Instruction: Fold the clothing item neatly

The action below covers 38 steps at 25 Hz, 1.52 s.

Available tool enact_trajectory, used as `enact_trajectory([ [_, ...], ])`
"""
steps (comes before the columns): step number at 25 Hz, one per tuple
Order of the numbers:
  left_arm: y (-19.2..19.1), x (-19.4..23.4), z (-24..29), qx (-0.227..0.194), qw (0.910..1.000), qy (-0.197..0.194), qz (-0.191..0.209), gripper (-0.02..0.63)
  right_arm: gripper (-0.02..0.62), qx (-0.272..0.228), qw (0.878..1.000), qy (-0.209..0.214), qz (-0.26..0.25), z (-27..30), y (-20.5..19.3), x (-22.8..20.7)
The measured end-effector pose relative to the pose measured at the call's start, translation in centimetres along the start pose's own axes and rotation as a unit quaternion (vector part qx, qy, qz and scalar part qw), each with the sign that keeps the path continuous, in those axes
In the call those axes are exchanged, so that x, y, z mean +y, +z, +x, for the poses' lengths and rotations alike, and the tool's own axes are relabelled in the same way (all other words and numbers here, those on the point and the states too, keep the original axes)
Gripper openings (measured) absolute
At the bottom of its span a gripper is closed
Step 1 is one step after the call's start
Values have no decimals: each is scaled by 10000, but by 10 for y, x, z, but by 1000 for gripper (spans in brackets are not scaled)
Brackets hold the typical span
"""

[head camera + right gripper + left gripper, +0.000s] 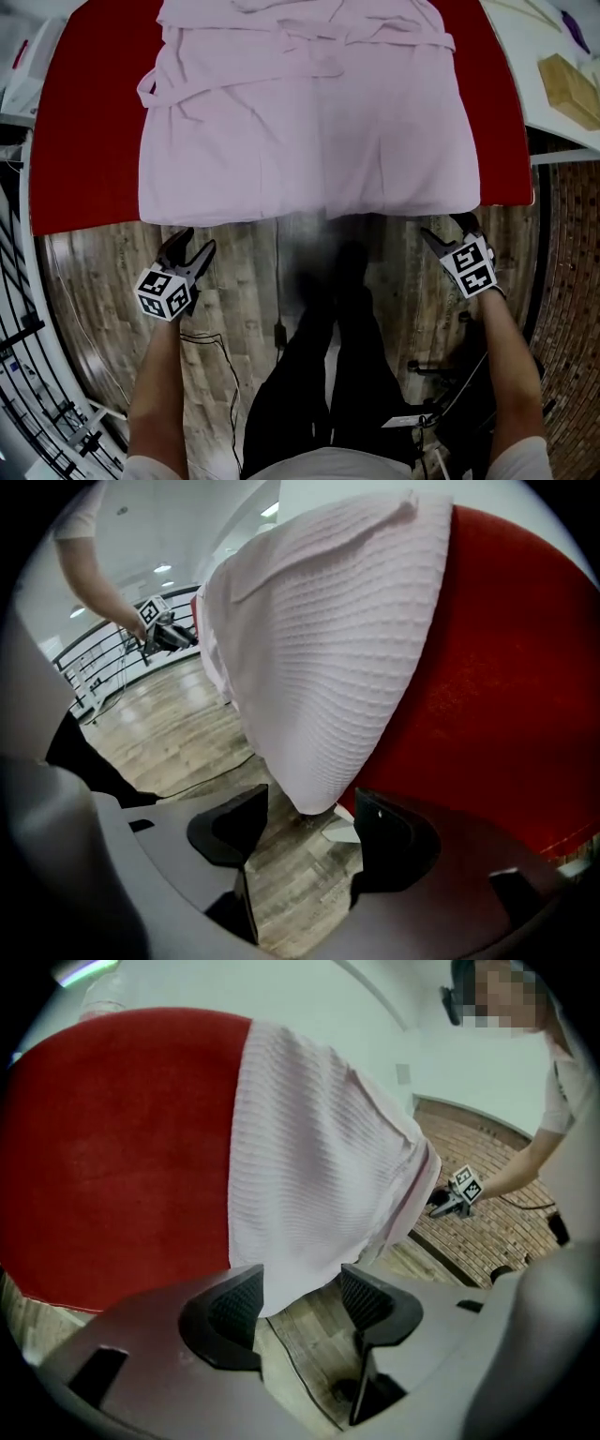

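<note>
Head view. A pale pink waffle-weave garment (309,122) lies spread flat on a red table cover (84,141), filling the frame from 10 o'clock to 2 o'clock. Its near hem hangs slightly over the table edge, and a belt of the same cloth (281,66) crosses its upper part. Below the table edge a wooden floor (94,281) shows, with the person's legs in dark trousers (328,375) at 6 o'clock.

The left gripper (192,246) is at 9 o'clock, just short of the hem's left corner. The right gripper (445,230) is at 3 o'clock, just beside the hem's right corner. A pale wooden block (572,89) lies on a white surface at 2 o'clock.

Left gripper view. The jaws of the left gripper (298,1297) stand wide apart and hold nothing. The garment's hanging corner (309,1166) sits just ahead of the gap at 12 o'clock, clear of both pads.

Right gripper view. The jaws of the right gripper (309,822) are likewise spread wide and empty. The garment's other corner (328,649) hangs just above the gap, untouched.
</note>
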<state>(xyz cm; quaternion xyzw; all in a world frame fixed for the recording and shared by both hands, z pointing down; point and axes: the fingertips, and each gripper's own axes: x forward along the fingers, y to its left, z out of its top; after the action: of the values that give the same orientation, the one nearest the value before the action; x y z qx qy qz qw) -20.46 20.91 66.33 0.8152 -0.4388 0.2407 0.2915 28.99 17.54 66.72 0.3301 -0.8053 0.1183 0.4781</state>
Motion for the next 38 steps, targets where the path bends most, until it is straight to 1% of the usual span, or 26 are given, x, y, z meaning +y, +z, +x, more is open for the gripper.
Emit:
enact_trajectory([
  [4,7,13,6,-79,10000,5,34,279,261,-15,10000,-2,-60,5,5,-6],
  [8,14,20,16,-30,9998,-45,214,328,261,-43,9999,-36,-88,12,8,-16],
  [12,19,35,18,-73,9999,78,112,342,261,-39,9999,25,-123,17,11,-16],
  [17,15,52,10,-17,9998,185,82,347,261,10,9998,75,-182,21,8,-17],
  [19,11,55,8,47,9998,159,95,347,261,22,9998,107,-170,21,7,-17],
  [22,7,46,17,188,9995,-124,209,346,261,20,9997,185,-177,20,6,-15],
  [24,8,40,22,230,9989,-318,275,345,261,-49,9994,287,-203,27,13,-10],
  [27,13,26,31,225,9977,-593,257,345,261,-196,9985,463,-211,36,25,0],
  [30,14,7,46,282,9954,-873,270,345,261,-281,9980,524,-231,38,27,1],
  [35,14,-11,61,341,9927,-1144,159,344,261,-311,9967,715,-225,40,27,7],
  [38,10,-15,64,436,9916,-1202,208,344,261,-292,9960,825,-195,46,27,14],
])
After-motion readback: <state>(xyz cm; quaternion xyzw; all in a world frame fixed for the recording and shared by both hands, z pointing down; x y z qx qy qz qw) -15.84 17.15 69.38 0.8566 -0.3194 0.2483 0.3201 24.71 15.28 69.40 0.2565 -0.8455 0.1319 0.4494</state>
